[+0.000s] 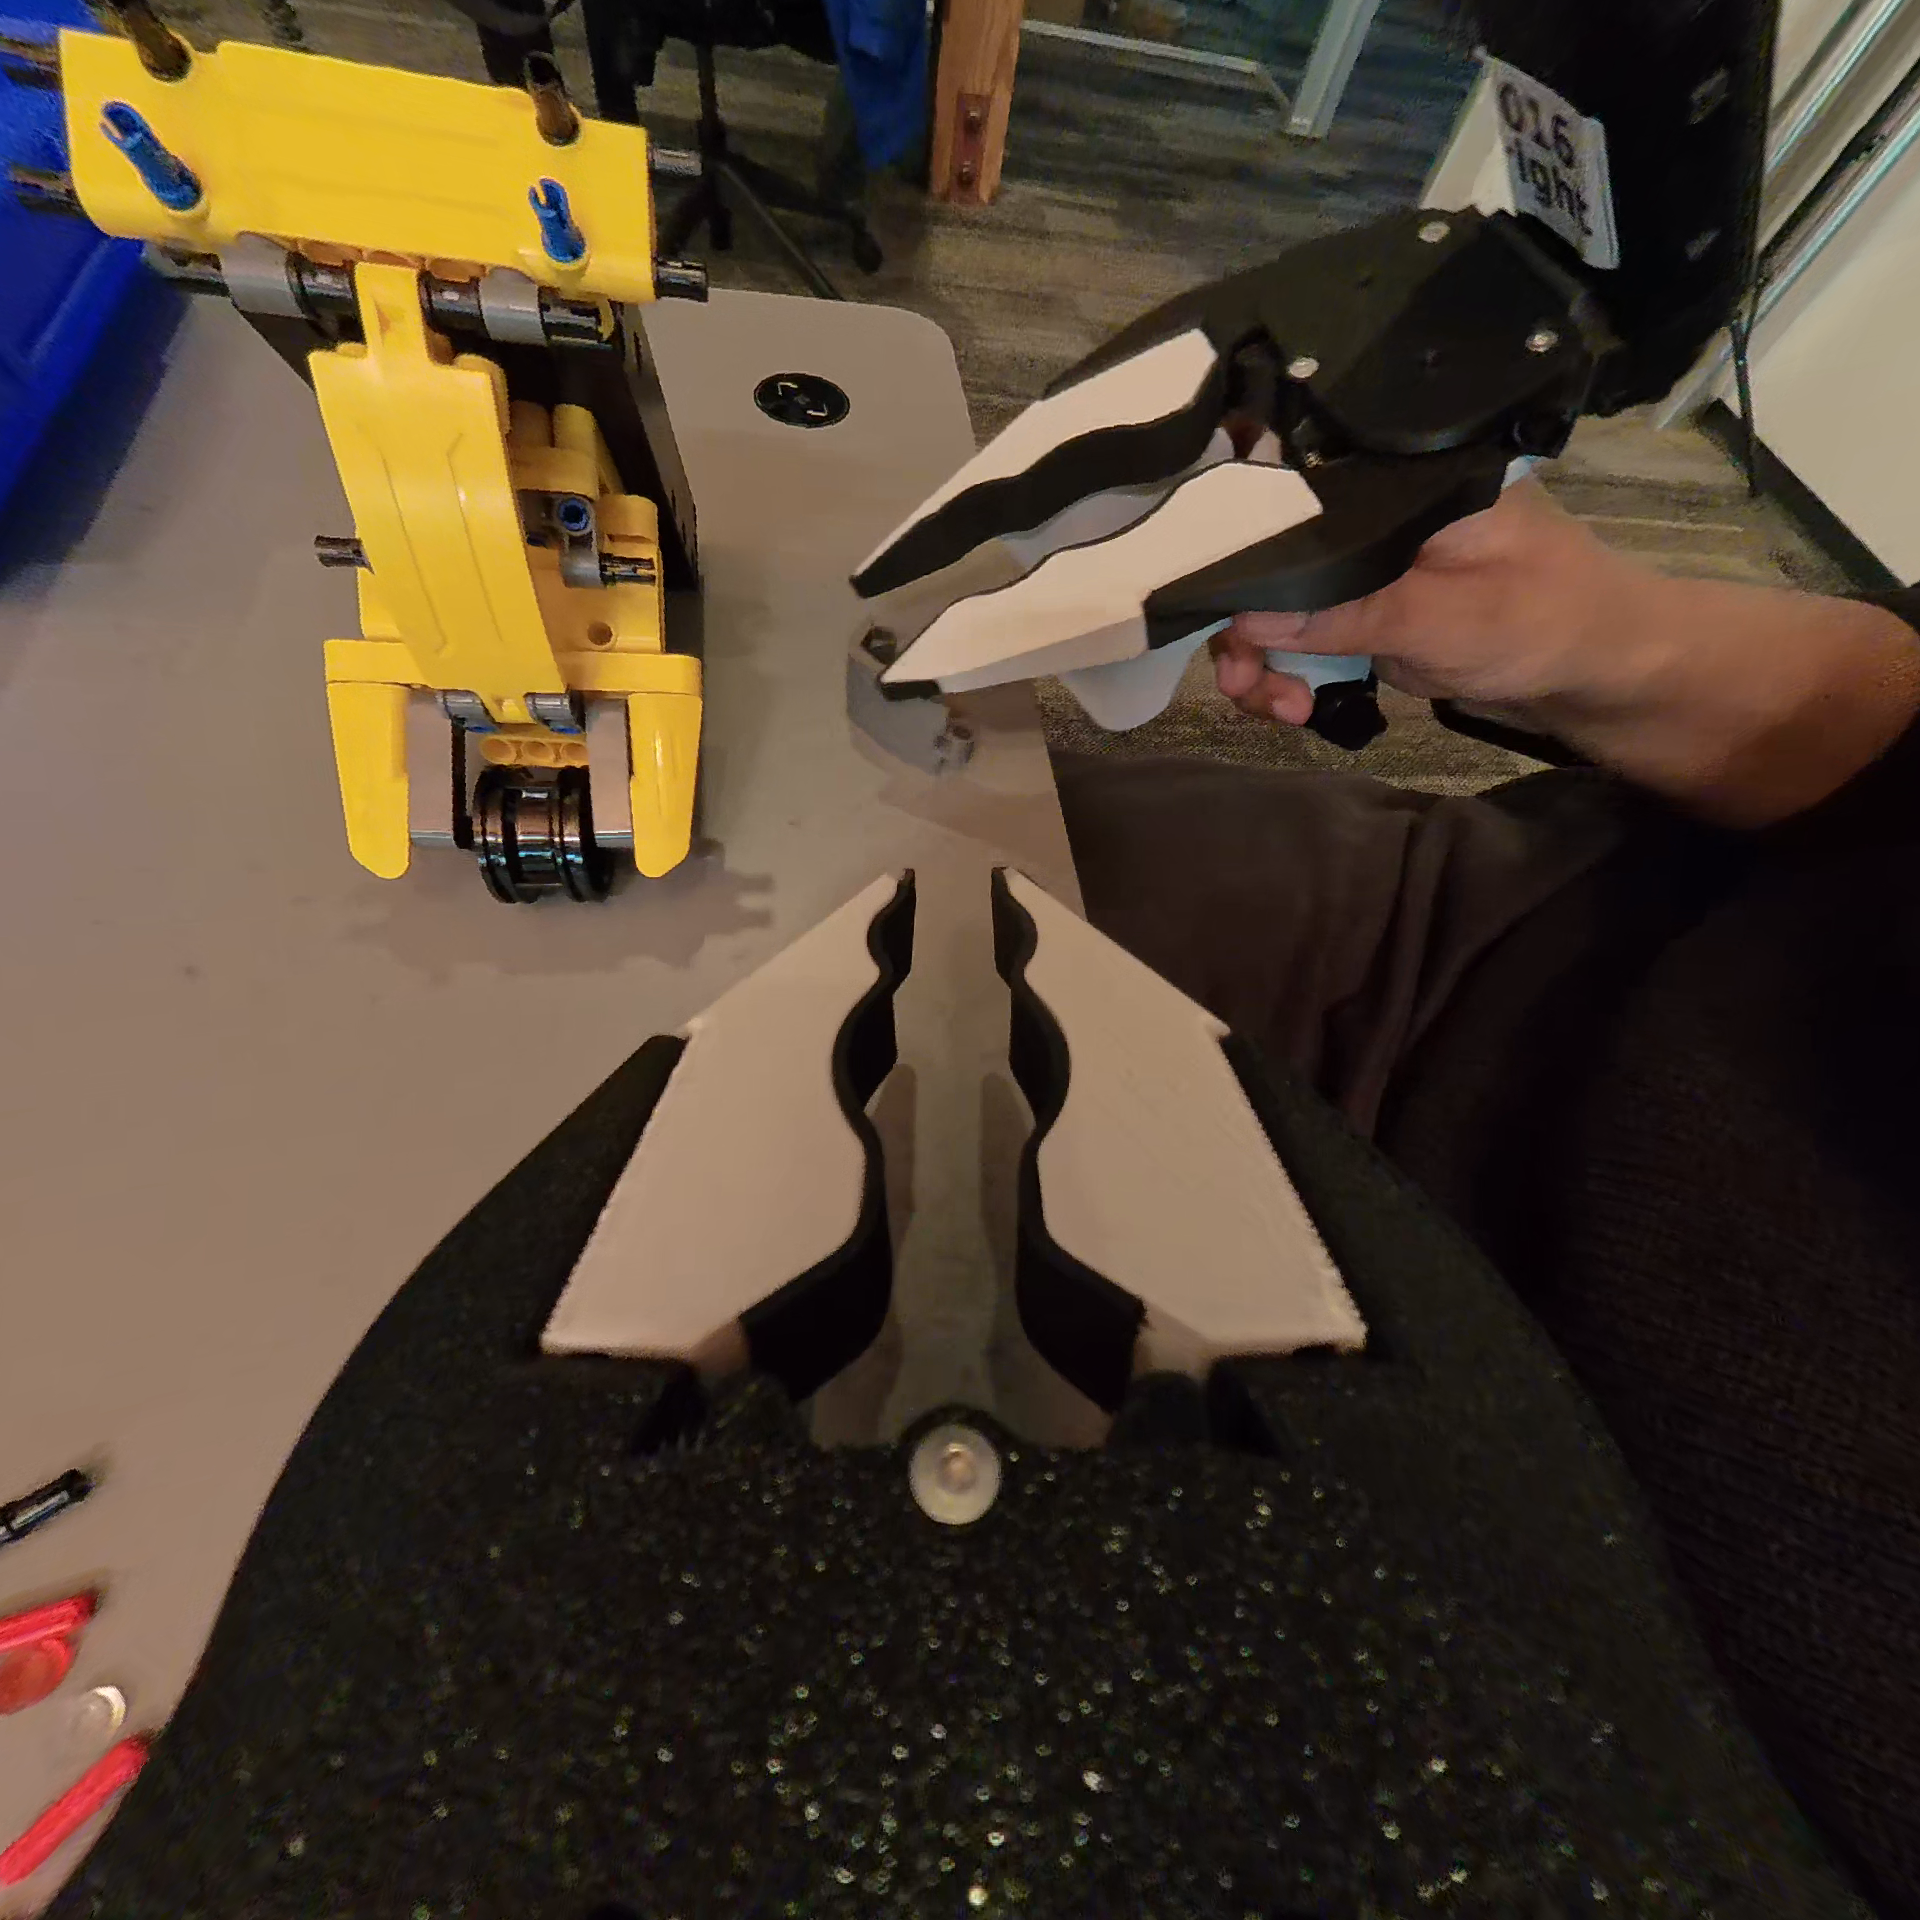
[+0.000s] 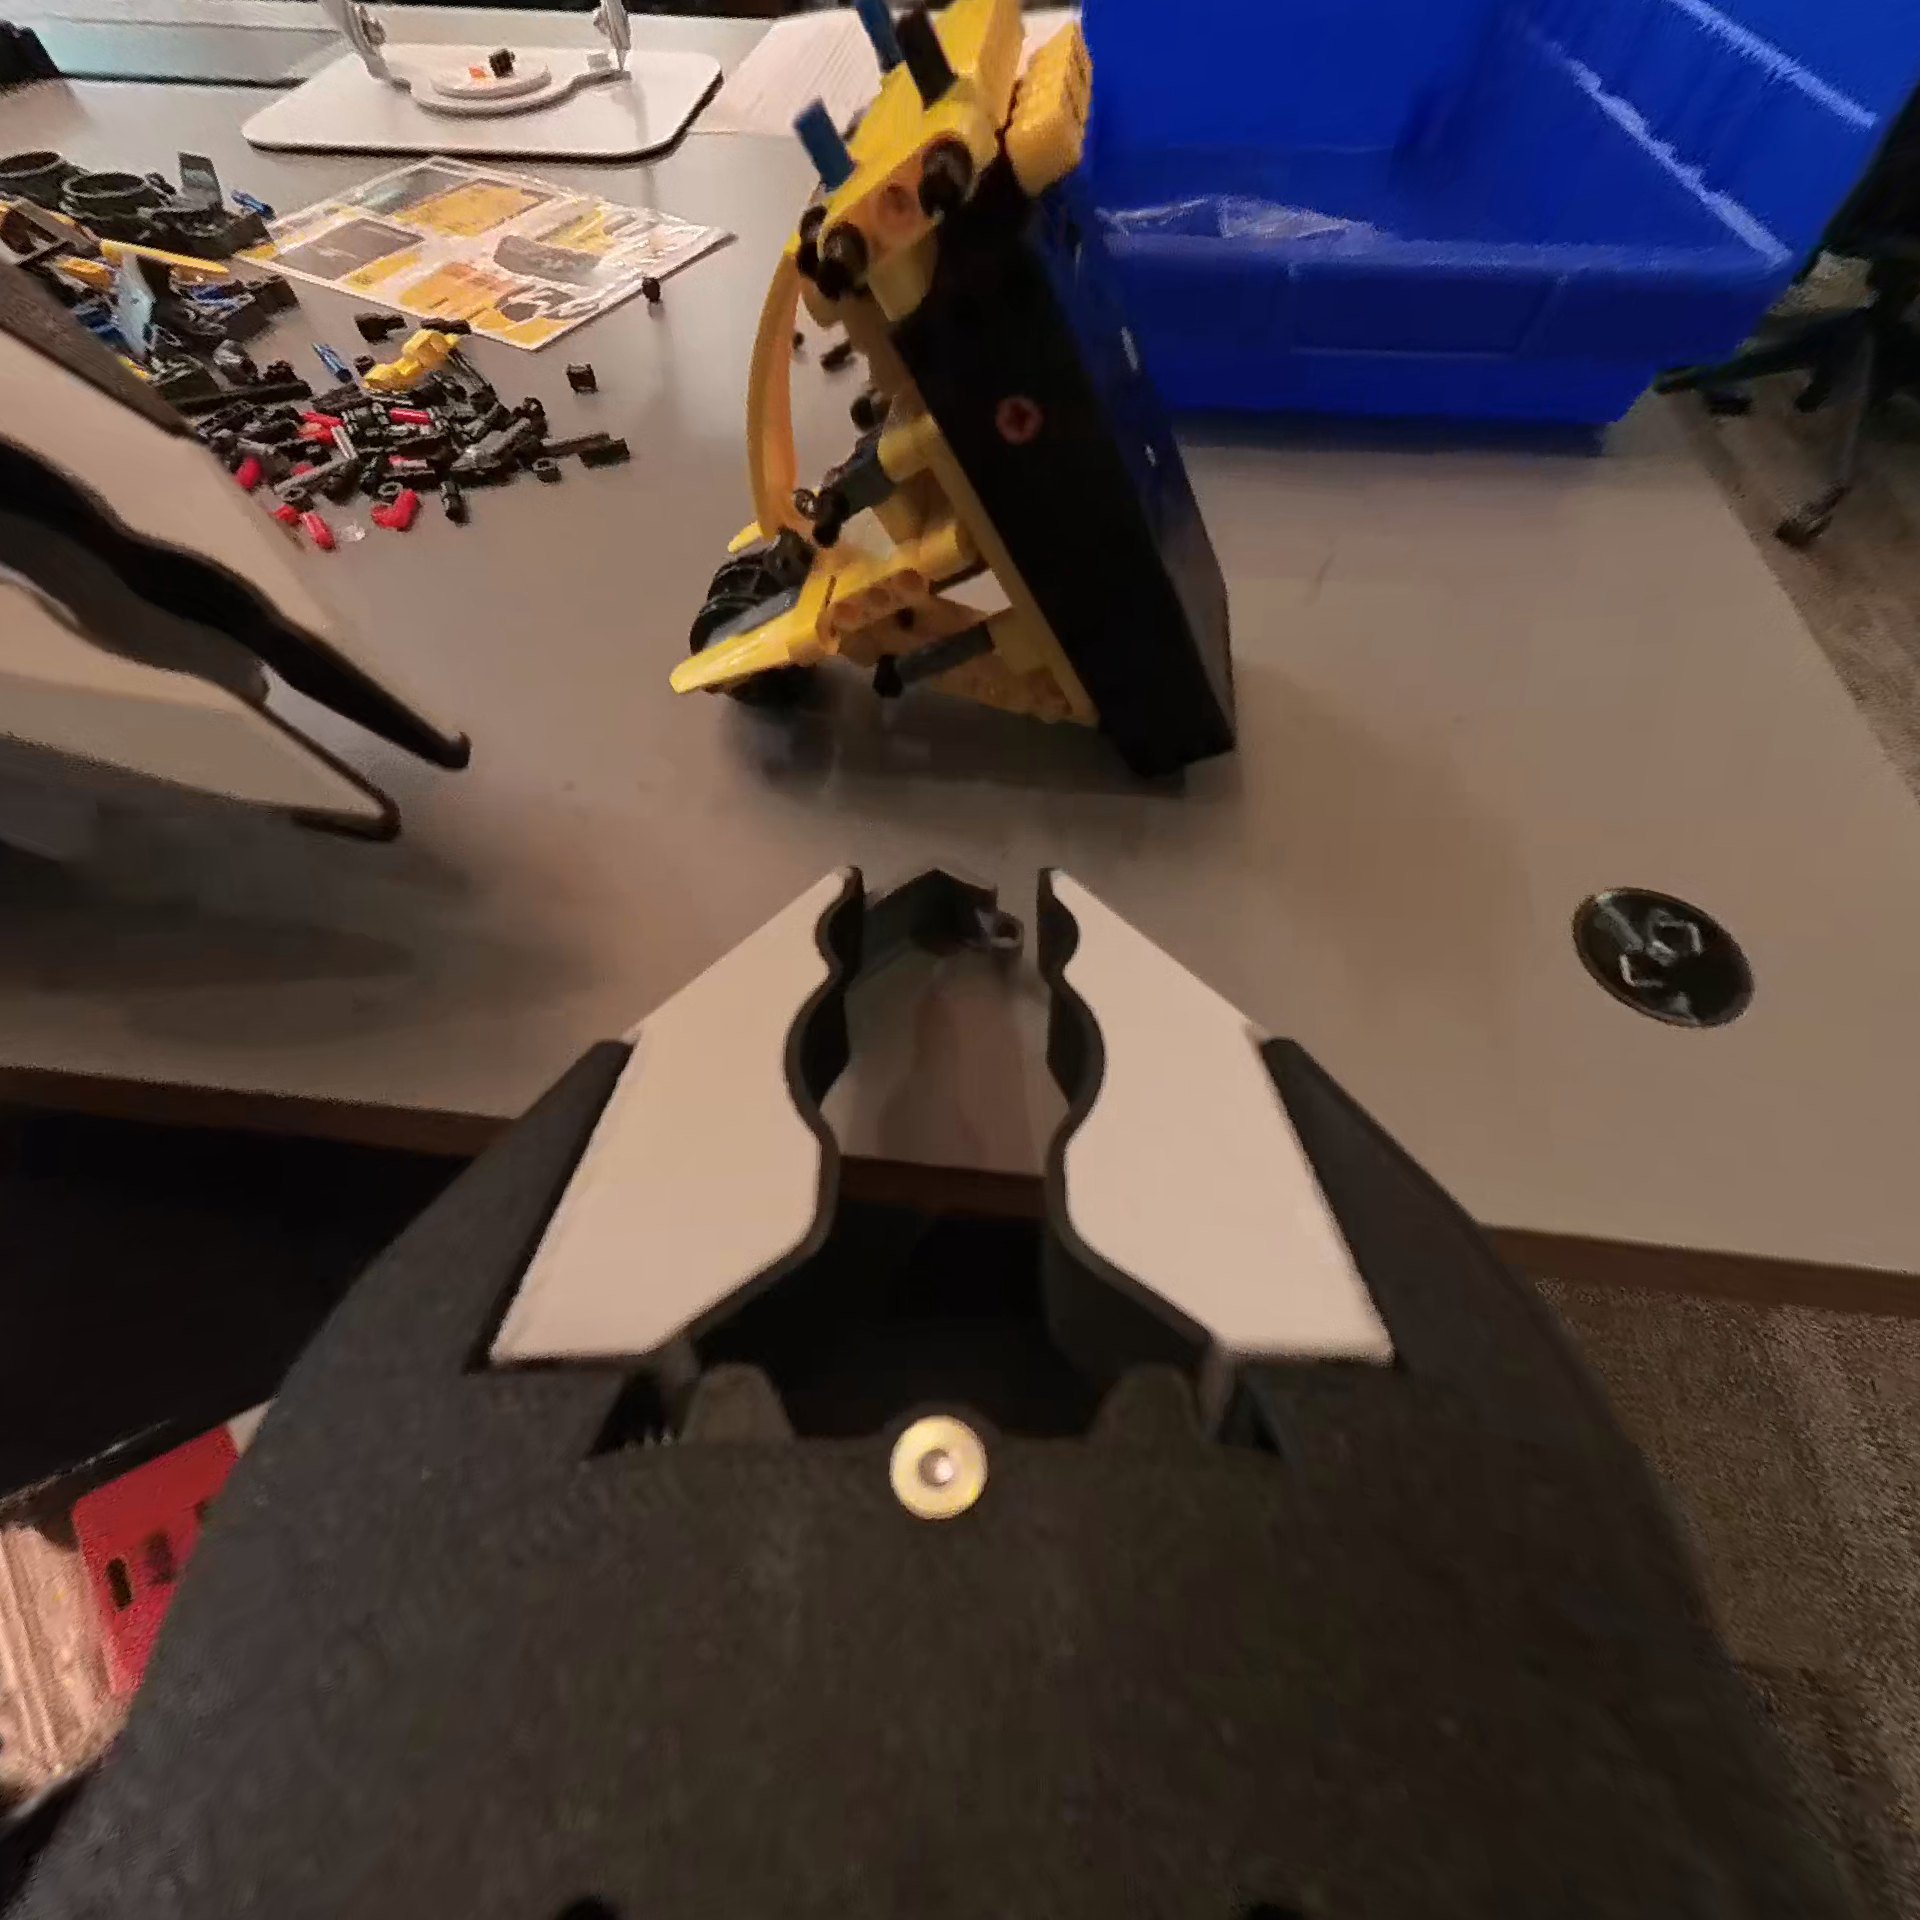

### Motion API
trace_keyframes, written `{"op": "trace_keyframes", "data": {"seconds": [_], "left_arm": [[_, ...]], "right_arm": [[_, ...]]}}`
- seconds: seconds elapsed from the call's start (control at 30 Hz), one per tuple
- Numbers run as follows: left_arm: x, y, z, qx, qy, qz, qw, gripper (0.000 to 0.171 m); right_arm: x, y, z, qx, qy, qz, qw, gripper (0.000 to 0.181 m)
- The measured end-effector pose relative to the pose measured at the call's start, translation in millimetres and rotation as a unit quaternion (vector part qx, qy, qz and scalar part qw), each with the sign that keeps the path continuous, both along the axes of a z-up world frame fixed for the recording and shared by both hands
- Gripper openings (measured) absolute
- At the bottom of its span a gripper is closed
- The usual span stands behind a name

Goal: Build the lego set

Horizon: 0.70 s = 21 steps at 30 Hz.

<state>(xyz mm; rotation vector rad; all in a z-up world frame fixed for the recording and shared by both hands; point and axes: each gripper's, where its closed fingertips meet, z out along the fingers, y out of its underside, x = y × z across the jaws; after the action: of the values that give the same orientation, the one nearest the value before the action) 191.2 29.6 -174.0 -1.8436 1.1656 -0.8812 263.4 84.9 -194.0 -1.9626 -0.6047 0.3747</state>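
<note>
My right gripper [image 2: 948,885] has its jaws set against a small dark grey building piece [image 2: 935,914] at the near edge of the grey table [image 2: 1403,831]. In the left wrist view the right gripper [image 1: 879,632] sits on that grey piece [image 1: 906,727], held by a person's hand [image 1: 1507,644]. My left gripper [image 1: 953,891] is slightly open and empty, low over the table, just in front of a yellow brick-built vehicle model [image 1: 468,520]. The model [image 2: 935,499] leans tilted on a black block. The left gripper [image 2: 421,790] shows at the left of the right wrist view.
A blue bin [image 2: 1455,260] stands behind the model. A pile of small loose pieces [image 2: 364,436], a printed sheet [image 2: 488,249] and a white stand base [image 2: 488,104] lie at the far left. A round black grommet [image 2: 1660,956] sits in the table. Red pieces [image 1: 42,1652] lie by the left gripper.
</note>
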Motion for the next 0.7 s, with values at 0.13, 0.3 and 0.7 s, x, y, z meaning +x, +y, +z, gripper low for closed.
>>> {"op": "trace_keyframes", "data": {"seconds": [0.13,0.3,0.7], "left_arm": [[-0.5,1.5,-1.0,-0.007,0.0,0.003,1.0,0.014],[-1.0,4.5,-4.8,-0.011,0.013,0.012,1.0,0.014],[-7.4,20.0,-8.9,-0.005,0.031,0.065,0.997,0.017]], "right_arm": [[7.8,-11.2,0.1,0.011,0.04,0.003,0.999,0.033],[18.3,-11.8,24.6,0.02,0.121,0.001,0.992,0.033],[-9.0,-31.0,-6.2,-0.112,0.023,0.039,0.993,0.044]]}}
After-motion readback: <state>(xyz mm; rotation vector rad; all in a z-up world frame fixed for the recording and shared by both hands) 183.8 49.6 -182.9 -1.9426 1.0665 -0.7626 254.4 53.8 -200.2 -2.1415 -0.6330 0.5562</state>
